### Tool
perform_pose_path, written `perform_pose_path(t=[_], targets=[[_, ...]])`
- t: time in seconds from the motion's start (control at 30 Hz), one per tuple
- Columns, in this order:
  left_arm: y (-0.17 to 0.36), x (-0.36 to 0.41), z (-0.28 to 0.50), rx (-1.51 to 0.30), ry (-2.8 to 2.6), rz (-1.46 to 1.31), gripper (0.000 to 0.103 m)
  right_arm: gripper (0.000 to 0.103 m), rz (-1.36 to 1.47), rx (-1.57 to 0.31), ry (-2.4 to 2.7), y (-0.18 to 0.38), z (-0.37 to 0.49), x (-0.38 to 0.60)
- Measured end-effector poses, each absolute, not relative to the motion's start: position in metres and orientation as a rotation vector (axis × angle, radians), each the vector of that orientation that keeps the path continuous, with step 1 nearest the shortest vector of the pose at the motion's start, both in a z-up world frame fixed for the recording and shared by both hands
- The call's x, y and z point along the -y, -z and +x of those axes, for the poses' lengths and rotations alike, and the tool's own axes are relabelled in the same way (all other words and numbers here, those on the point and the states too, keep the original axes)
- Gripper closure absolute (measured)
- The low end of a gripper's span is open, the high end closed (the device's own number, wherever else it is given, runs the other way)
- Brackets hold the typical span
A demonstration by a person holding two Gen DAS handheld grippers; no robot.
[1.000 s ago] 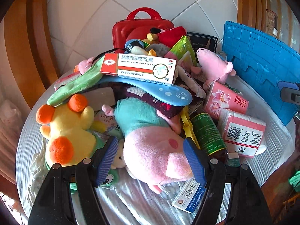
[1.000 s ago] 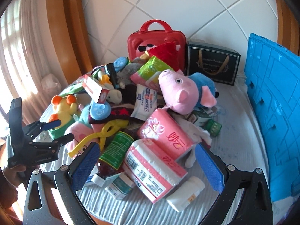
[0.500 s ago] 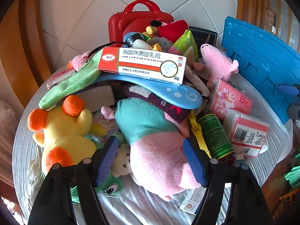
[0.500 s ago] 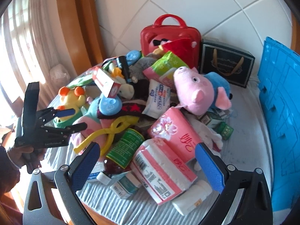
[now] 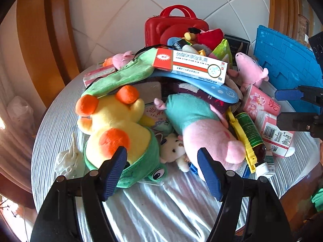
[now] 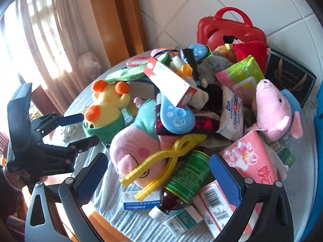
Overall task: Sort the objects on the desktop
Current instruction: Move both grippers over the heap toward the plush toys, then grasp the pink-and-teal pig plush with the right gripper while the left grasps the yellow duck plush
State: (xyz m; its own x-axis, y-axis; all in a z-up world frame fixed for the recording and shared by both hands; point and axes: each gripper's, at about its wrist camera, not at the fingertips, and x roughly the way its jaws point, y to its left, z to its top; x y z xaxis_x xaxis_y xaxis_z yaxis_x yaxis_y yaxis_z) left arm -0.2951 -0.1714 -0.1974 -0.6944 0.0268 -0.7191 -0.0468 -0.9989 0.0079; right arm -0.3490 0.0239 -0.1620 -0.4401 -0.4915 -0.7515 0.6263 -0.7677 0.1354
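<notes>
A white tiled wall [image 5: 125, 10] is rising behind the round table [image 5: 60, 104]. Sunlight is streaming through a sheer curtain [image 6: 40, 32] left of the table, beside wooden trim [image 6: 119, 18].

You have two pink pig plush toys, one teal-shirted [image 6: 139, 141] and one blue-shirted [image 6: 276, 113]; one yellow plush [image 6: 107, 104]; one red case [image 6: 230, 30]; one yellow clip [image 6: 167, 161]; one brown bottle [image 6: 181, 185]; two pink tissue packs [image 6: 252, 161] [image 5: 276, 133].
</notes>
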Motion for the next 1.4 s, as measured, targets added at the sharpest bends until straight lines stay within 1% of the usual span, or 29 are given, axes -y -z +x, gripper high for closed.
perform_pose_path(t=[0.27, 0.5, 0.8, 0.97, 1.17, 1.27, 1.4], targets=[[0.195, 0.185, -0.301, -0.002, -2.886, -1.210, 0.031, 0.001, 1.106, -0.216, 2.236, 0.164, -0.353, -0.032], [0.191, 0.162, -0.309, -0.028, -2.836, -1.178, 0.031, 0.001, 1.131, -0.191, 2.301, 0.162, -0.360, -0.058], [0.200, 0.132, -0.313, -0.062, -2.745, -1.182, 0.031, 0.001, 1.231, -0.201, 2.317, 0.184, -0.354, -0.093], [0.200, 0.125, -0.327, -0.094, -2.728, -1.181, 0.031, 0.001, 1.259, -0.167, 2.331, 0.187, -0.356, -0.106], [0.195, 0.126, -0.343, -0.110, -2.736, -1.182, 0.031, 0.001, 1.216, -0.127, 2.293, 0.173, -0.364, -0.087], [0.190, 0.137, -0.340, -0.098, -2.771, -1.176, 0.031, 0.001, 1.168, -0.114, 2.252, 0.162, -0.371, -0.062], [0.189, 0.155, -0.332, -0.090, -2.813, -1.206, 0.031, 0.001, 1.189, -0.084, 2.185, 0.164, -0.386, -0.025]])
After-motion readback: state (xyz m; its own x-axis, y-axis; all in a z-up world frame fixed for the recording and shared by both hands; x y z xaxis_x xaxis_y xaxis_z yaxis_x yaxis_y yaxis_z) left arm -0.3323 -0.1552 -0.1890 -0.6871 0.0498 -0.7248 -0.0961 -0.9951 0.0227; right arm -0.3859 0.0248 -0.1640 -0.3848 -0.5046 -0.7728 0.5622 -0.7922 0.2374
